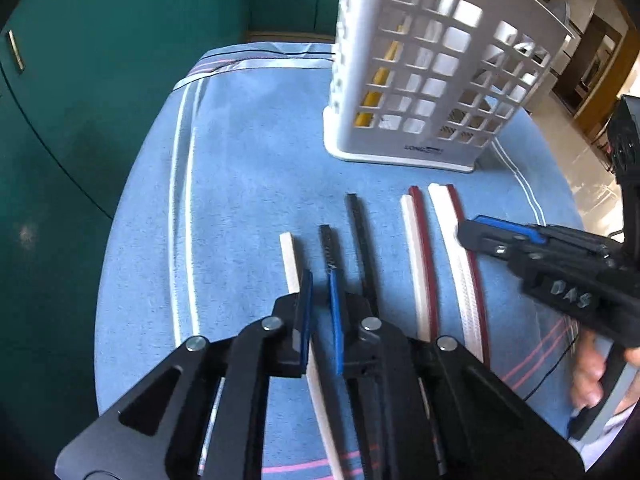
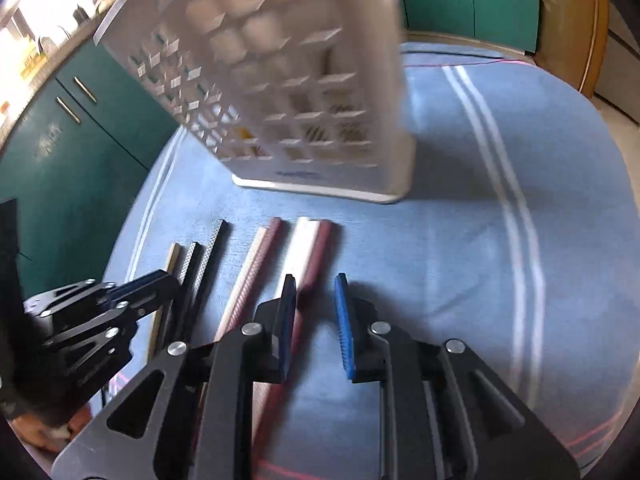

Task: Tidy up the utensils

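Observation:
Several chopsticks lie side by side on a blue cloth (image 1: 240, 184): a white one (image 1: 289, 260), two black ones (image 1: 360, 240), and white and dark red pairs (image 1: 418, 256). A white lattice utensil holder (image 1: 432, 80) stands behind them. My left gripper (image 1: 320, 300) hovers open over the white and black chopsticks, holding nothing. My right gripper (image 2: 316, 312) is open over the rightmost red and white pair (image 2: 308, 256), empty. The right gripper also shows in the left wrist view (image 1: 500, 236), and the left gripper shows in the right wrist view (image 2: 152, 284).
The holder (image 2: 304, 80) has something yellow (image 1: 376, 92) inside its left part. Teal cabinet doors (image 1: 100, 80) stand behind and left of the round table. A tiled floor (image 1: 592, 168) lies to the right.

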A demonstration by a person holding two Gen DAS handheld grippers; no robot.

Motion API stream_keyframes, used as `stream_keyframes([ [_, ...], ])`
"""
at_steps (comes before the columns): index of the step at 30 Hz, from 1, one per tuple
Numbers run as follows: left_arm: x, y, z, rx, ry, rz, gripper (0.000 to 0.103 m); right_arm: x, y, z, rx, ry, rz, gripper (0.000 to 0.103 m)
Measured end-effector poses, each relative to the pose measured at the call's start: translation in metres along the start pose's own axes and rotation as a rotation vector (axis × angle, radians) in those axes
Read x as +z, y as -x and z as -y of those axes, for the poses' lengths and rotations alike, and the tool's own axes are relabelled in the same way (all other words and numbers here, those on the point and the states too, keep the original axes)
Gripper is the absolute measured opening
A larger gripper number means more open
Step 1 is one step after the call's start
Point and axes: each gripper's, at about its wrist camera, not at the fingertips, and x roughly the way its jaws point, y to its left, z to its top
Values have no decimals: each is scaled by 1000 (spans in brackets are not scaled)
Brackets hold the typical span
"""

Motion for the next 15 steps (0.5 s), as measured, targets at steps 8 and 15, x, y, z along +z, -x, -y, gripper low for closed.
stream_keyframes([
  [8, -4, -1, -19, -18, 16, -2, 9, -1, 2, -10, -48, 39, -14, 10],
  [15, -1, -3, -22, -35, 18, 6, 10, -1, 35, 33, -103, -36, 29, 7],
])
